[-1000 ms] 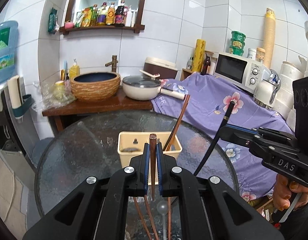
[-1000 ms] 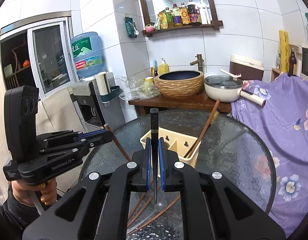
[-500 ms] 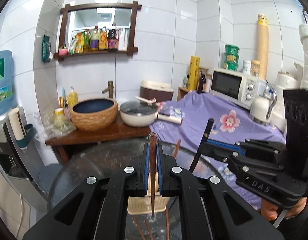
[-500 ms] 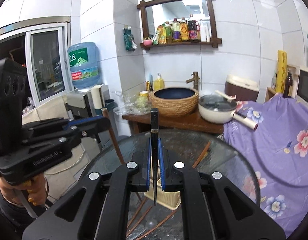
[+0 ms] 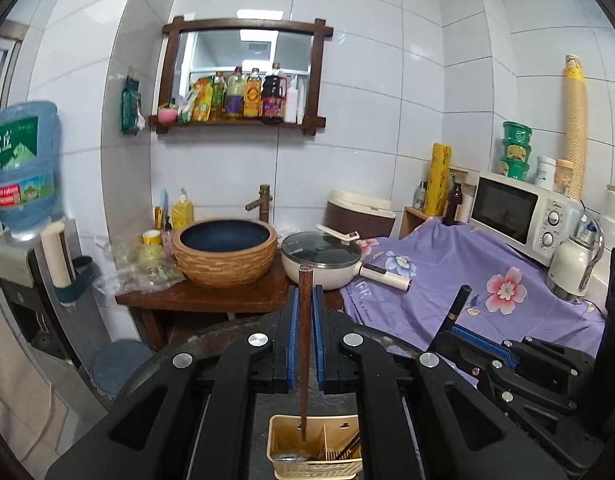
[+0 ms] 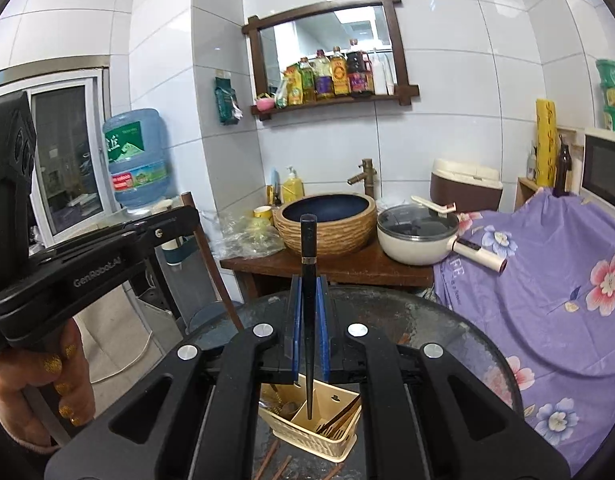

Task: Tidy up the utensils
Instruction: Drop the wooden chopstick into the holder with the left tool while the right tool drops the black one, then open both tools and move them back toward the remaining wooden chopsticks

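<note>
My left gripper (image 5: pixel 305 300) is shut on a brown wooden chopstick (image 5: pixel 304 360) that stands upright between the blue pads. Its lower tip hangs over the left part of the beige utensil basket (image 5: pixel 339 420). My right gripper (image 6: pixel 308 292) is shut on a black chopstick (image 6: pixel 308 240), also upright, with its tip over the basket (image 6: pixel 303 438). The basket holds several brown chopsticks (image 6: pixel 339 420) and a spoon (image 5: pixel 287 458). Each wrist view shows the other gripper (image 5: pixel 487 356) (image 6: pixel 107 256) close beside it.
The basket stands on a round glass table (image 6: pixel 447 344) with loose chopsticks (image 6: pixel 273 462) in front of it. Behind are a wooden stand with a woven basin (image 5: pixel 225 252) and a white pan (image 5: pixel 321 264). A purple floral cloth (image 5: pixel 467 272) and a microwave (image 5: pixel 515 216) lie to the right.
Both grippers have risen with their chopsticks and come closer together. The basket has slid down to the bottom of both views, beneath the chopstick tips.
</note>
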Tool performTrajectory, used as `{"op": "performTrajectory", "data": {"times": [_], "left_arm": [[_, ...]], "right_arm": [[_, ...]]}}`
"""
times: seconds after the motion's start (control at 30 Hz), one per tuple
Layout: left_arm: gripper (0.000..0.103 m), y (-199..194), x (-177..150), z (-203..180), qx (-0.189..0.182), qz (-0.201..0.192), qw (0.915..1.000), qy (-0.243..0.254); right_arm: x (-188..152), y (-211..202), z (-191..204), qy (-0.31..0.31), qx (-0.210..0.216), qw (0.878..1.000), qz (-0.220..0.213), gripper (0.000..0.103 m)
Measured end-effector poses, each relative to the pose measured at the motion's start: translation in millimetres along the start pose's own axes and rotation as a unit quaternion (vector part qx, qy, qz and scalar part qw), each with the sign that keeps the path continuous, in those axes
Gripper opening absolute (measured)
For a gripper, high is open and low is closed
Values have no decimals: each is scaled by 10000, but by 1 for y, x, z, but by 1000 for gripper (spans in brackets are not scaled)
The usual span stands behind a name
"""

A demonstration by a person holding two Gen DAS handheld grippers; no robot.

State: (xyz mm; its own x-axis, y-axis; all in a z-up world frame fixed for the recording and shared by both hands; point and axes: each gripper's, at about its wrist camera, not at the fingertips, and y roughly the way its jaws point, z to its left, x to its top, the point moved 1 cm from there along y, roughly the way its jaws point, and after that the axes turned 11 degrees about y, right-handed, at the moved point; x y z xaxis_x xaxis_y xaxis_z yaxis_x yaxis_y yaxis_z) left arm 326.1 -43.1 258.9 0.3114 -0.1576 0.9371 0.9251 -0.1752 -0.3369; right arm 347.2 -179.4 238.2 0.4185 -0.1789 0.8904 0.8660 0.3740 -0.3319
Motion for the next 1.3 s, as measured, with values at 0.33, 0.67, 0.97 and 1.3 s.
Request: {"op": "performTrajectory", "data": {"times": [0.33, 0.67, 0.97, 1.3], "left_arm": [[7, 43, -52, -3, -25, 465, 9989, -50], [7, 65, -92, -6, -101, 903, 9959, 8], [7, 78, -112, -9, -220, 1182, 9927, 56], [58, 44, -125, -3, -350, 869, 9956, -35]], "right_arm": [[-46, 43, -14, -30, -254, 9994, 212, 8], [-78, 63, -29, 25, -360, 9981, 490, 8], [-93, 72, -32, -91, -511, 9970, 567, 8], [-105, 40, -40, 11, -432, 9990, 142, 60]]}}
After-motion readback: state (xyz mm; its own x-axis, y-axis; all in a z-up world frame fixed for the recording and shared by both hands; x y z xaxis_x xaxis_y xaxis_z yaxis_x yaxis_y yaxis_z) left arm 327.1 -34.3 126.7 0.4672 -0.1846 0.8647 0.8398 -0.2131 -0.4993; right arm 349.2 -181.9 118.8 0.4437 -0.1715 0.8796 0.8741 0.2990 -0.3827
